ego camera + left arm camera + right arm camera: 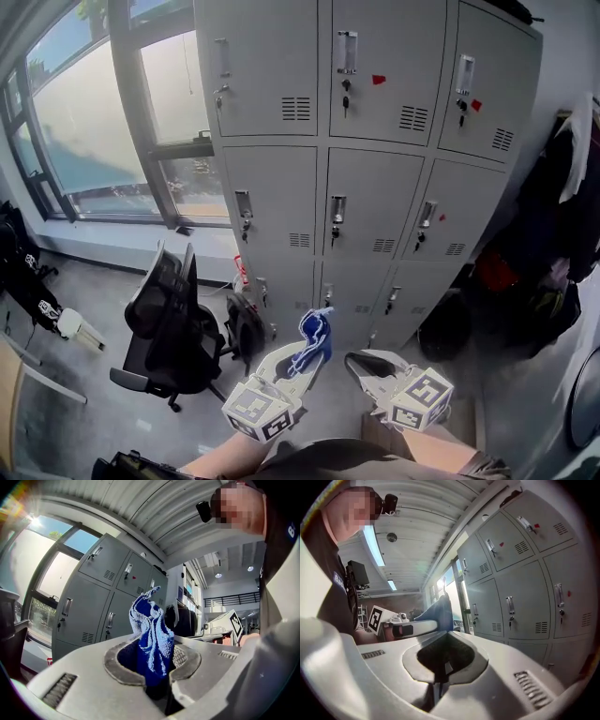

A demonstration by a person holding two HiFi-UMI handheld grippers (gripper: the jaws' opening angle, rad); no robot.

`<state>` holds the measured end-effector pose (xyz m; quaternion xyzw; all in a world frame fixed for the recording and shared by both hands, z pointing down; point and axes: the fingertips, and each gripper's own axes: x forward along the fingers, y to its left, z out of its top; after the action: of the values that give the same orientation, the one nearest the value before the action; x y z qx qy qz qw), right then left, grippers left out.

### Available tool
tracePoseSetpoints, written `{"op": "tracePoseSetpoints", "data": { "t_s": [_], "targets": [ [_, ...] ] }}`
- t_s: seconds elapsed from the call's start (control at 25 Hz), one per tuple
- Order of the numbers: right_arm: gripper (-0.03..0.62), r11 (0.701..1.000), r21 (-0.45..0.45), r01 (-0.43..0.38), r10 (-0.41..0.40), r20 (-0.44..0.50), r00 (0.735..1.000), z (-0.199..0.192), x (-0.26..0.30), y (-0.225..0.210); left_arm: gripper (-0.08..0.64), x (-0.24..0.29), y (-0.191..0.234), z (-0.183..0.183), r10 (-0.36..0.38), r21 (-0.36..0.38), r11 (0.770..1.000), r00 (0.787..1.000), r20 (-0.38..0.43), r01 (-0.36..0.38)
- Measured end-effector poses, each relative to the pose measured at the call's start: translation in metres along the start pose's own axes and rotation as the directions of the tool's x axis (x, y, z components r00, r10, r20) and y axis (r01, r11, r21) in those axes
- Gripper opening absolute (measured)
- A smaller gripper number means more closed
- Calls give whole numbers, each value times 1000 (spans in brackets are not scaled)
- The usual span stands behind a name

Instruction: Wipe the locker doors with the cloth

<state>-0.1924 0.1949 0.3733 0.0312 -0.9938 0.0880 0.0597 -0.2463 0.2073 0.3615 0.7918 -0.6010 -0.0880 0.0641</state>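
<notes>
A grey bank of locker doors stands ahead of me, each door with a handle and a key. My left gripper is held low in front of them, shut on a blue cloth that sticks up from its tips. In the left gripper view the cloth is bunched between the pads, with the lockers well beyond it. Beside it, my right gripper is shut with nothing in it; its own view shows the jaws closed and the lockers at the right. Neither gripper touches a door.
A black office chair and a dark backpack stand on the floor left of the lockers, under a large window. Dark clothes hang at the right, with a black bag below them.
</notes>
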Motion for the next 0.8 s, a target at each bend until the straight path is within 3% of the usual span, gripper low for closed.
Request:
{"op": "tracePoseSetpoints", "data": {
  "t_s": [0.4, 0.8],
  "targets": [
    [6, 999, 30, -29, 29, 15, 999, -13, -16, -2, 92, 5, -16, -10, 26, 15, 1000, 999, -31, -25],
    [6, 998, 1, -59, 59, 6, 998, -13, -15, 7, 92, 2, -15, -21, 38, 7, 999, 998, -51, -38]
  ]
}}
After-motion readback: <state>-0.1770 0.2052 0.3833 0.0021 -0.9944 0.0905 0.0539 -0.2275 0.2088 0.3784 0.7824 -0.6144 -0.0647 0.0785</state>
